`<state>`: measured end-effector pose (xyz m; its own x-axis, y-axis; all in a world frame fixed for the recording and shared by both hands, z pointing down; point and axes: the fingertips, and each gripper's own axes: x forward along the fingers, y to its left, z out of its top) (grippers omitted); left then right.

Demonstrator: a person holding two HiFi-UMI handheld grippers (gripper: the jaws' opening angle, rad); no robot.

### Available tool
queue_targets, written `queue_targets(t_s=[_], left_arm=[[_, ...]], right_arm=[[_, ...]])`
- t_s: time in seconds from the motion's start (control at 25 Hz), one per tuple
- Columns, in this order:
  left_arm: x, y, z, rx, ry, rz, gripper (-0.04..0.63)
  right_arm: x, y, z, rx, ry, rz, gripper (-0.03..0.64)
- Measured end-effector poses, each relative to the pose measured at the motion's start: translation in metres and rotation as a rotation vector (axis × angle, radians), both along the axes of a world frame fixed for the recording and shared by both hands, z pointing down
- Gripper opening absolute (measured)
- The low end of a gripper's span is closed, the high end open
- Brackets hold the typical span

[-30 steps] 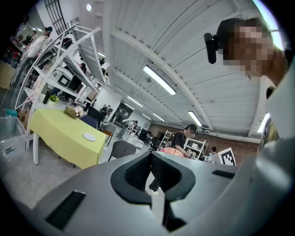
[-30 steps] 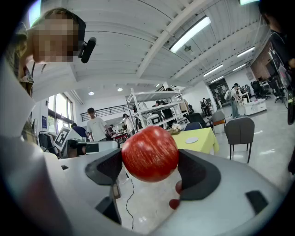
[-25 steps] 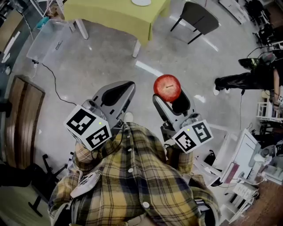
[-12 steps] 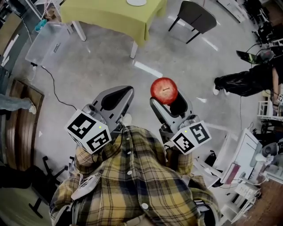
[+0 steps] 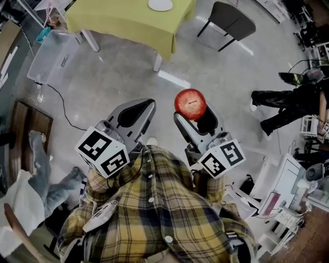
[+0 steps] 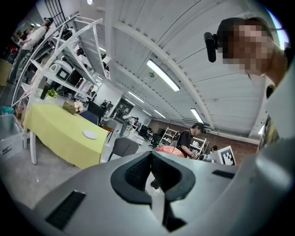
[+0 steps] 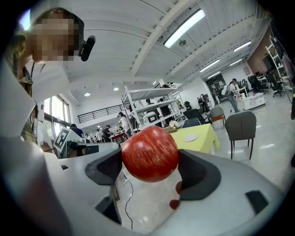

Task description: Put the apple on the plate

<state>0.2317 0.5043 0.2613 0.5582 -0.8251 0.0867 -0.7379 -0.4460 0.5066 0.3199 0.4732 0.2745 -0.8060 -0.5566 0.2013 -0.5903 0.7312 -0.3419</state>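
The left gripper [image 5: 134, 110] is held low in front of the person, above the floor. Its fingers [image 6: 133, 173] are clenched together with nothing between them, so it has no part in the carry at this moment.

Further up in the head view, the plate [image 5: 161, 4] lies bare on the yellow-green tabletop [image 5: 128, 23], well apart from both grippers, with open floor in between.

To the right of the left gripper, the apple [image 5: 190, 104] sits at the tip of the right gripper [image 5: 197, 118]. The fingers [image 7: 198, 173] are grasping it from both sides, and most of the fruit stands proud of them. It is in the air over the floor, not over the tabletop.

As a judgement, the pick-up is done and the task is about halfway. What is left is the walk to the tabletop, bringing the apple over the plate, lowering it until it touches, and letting go. In the right gripper view the plate shows beyond the apple, so the gripper already points roughly that way.
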Motion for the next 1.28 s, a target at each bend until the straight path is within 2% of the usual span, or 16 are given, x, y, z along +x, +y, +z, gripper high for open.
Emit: queue_targets(t_s=[0.32,0.6,0.96,1.28], left_arm=[[-0.081,-0.073,0.001,0.002,0.003,0.028,0.008],[-0.132,-0.111,0.003,0.0,0.011,0.063,0.008],[-0.155,-0.15,0.019,-0.039,0.019,0.083,0.008],[-0.157,-0.224,0.03,-0.063,0.024,0.078,0.008]], right_arm=[[-0.079,-0.067,-0.002,0.018,0.018,0.026,0.376],[-0.123,-0.104,0.0,0.004,0.021,0.079,0.376],[-0.145,-0.145,0.013,-0.032,0.031,0.112,0.376],[-0.15,-0.217,0.025,-0.066,0.044,0.096,0.376]])
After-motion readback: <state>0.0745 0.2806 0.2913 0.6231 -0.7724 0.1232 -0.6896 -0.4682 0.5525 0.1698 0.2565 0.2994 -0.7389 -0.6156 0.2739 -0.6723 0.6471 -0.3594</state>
